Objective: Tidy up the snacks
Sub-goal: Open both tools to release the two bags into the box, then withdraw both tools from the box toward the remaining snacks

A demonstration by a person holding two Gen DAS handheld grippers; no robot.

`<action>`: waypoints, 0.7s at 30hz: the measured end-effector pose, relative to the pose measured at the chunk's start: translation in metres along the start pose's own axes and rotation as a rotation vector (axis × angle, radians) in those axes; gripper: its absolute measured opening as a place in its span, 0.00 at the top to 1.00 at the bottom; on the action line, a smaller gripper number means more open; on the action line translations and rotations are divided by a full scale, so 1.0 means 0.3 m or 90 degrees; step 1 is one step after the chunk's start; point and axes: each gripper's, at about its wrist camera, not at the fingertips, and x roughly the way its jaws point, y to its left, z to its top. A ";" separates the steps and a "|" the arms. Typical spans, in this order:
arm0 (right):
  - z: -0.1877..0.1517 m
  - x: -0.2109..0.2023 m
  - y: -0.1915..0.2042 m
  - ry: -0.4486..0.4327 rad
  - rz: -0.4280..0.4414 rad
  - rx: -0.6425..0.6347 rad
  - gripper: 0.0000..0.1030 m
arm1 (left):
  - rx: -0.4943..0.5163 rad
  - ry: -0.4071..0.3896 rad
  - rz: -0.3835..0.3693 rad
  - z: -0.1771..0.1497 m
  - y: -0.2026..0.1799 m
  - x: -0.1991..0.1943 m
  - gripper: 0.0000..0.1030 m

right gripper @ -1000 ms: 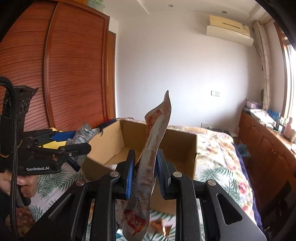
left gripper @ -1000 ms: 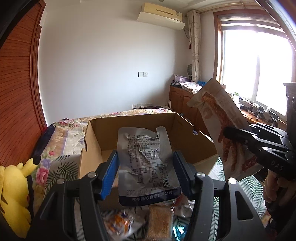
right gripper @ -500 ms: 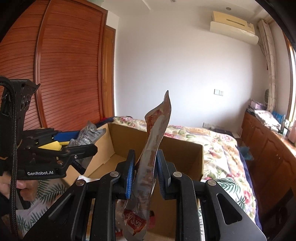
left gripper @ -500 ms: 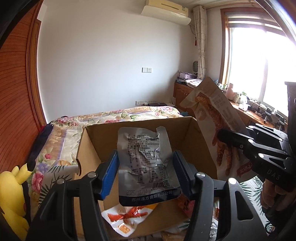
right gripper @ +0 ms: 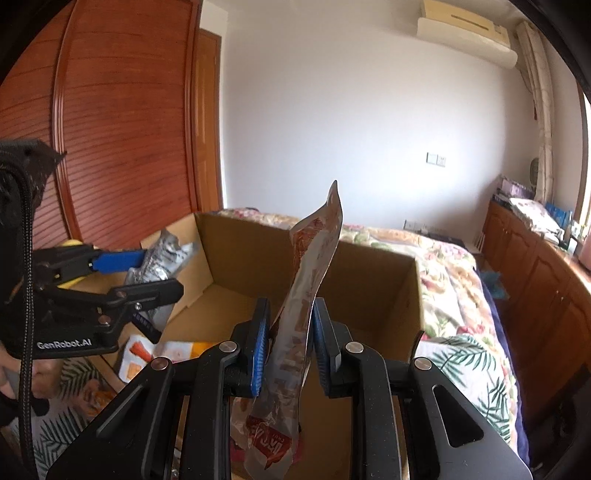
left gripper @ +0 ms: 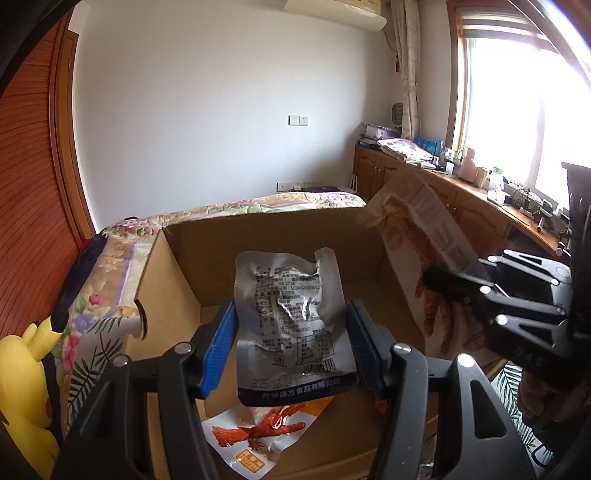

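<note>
Left gripper [left gripper: 291,343] clamping silver pouch [left gripper: 291,317] across its width, over cardboard box [left gripper: 177,280]; right gripper [right gripper: 288,347] pinching orange-printed packet [right gripper: 314,258] edge-on, jaws nearly closed.

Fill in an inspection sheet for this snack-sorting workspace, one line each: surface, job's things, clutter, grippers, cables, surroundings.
Surface: bed with floral bedspread, bearing the open brown cardboard box.
Job's things: crinkled silver foil snack pouch and long pale snack packet with a red picture, both held above the box; flat white-and-orange snack packet on the box floor.
Clutter: yellow plush toy left of the box.
Grippers: left gripper fingers clamp the silver pouch; right gripper fingers shut on the long packet.
Cables: black braided cable along the left gripper's body.
Surroundings: slatted wooden wardrobe, window, wall air conditioner.
</note>
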 end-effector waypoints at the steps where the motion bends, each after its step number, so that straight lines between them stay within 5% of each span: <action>1: -0.006 0.006 0.002 0.005 0.001 0.000 0.80 | 0.003 0.004 0.002 -0.004 -0.006 0.004 0.42; 21: -0.054 0.004 0.009 0.028 0.009 0.008 0.80 | 0.010 -0.006 0.012 -0.020 -0.031 -0.057 0.37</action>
